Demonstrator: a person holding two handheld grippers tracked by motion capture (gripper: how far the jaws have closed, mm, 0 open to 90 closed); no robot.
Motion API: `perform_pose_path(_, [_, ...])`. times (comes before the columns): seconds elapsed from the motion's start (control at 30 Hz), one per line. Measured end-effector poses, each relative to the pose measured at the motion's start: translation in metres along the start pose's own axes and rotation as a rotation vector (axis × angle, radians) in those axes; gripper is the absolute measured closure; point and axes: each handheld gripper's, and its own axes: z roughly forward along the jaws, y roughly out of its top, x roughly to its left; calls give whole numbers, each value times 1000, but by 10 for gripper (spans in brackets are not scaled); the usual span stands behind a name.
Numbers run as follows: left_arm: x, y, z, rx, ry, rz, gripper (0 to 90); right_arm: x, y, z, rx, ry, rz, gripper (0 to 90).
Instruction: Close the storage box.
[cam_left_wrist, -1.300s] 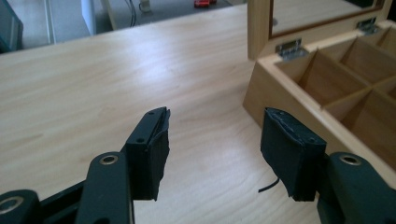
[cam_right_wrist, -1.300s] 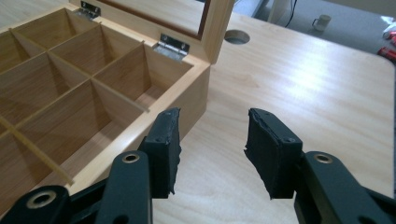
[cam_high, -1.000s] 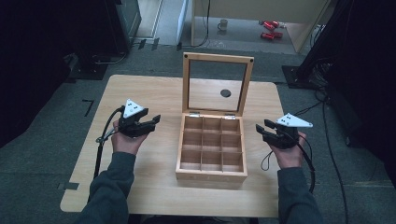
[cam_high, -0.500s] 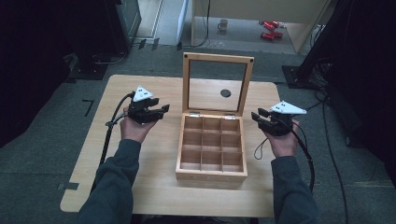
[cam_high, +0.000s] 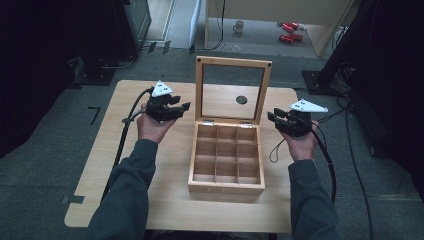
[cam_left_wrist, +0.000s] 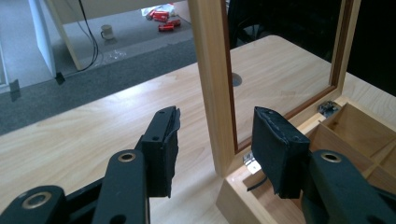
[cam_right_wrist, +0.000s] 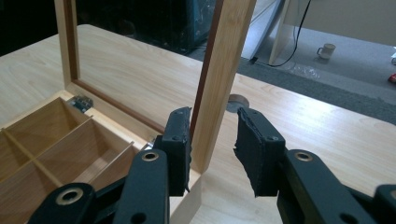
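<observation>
From the high view there's a wooden box (cam_high: 226, 160) sitting in the middle of a light wood table (cam_high: 100, 165), lid (cam_high: 233, 90) standing straight up at the back, basically a frame with a see-through pane. Inside the box are 9 little compartments, 3 by 3. The left gripper (cam_high: 176, 107) is held up just left of the lid, the right gripper (cam_high: 272, 117) just right of it, each in a hand with a dark sleeve behind. Can't really read the jaw gaps from up here. Past the table there's a mug (cam_high: 239, 25) on the grey floor and some red stuff (cam_high: 287, 31) near it.

Left gripper view: the left gripper (cam_left_wrist: 215, 137) has its jaws spread wide, and the lid's near upright (cam_left_wrist: 212, 84) stands in the gap between them, not touched by either pad. A metal hinge (cam_left_wrist: 251, 162) shows at the bottom of that upright.

Right gripper view: the right gripper (cam_right_wrist: 212, 140) is spread too, straddling the lid's other upright (cam_right_wrist: 219, 79). One pad (cam_right_wrist: 180, 144) looks right up against the wood, the other stands apart from it.
</observation>
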Motion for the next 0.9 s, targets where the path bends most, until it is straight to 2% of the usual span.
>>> perform_pose_path(0.17, [-4, 7, 5, -26, 2, 8, 465, 0, 7, 3, -4, 9, -7, 673])
perform_pose_path(0.3, [-11, 13, 19, 1, 8, 41, 460, -3, 12, 8, 4, 12, -5, 691])
perform_pose_path(0.37, [-12, 14, 22, 8, 12, 44, 460, -4, 13, 10, 4, 9, -2, 691])
perform_pose_path(0.5, [-11, 16, 33, 8, 17, 11, 458, -8, 16, 18, 1, 8, 24, 667])
perform_pose_path(0.53, [-10, 16, 35, 10, 22, 2, 457, -9, 17, 22, 5, 9, 25, 611])
perform_pose_path(0.63, [-8, 15, 45, 21, 25, -26, 459, -10, 17, 29, 12, 4, 30, 573])
perform_pose_path(0.73, [-7, 14, 48, 19, 22, -31, 463, -13, 18, 34, 7, 5, 54, 567])
perform_pose_path(0.8, [-7, 16, 53, 43, 18, -25, 465, -15, 21, 38, -8, 14, 87, 554])
perform_pose_path(0.9, [-9, 21, 56, 40, 14, -24, 468, -16, 23, 43, 3, 11, 89, 544])
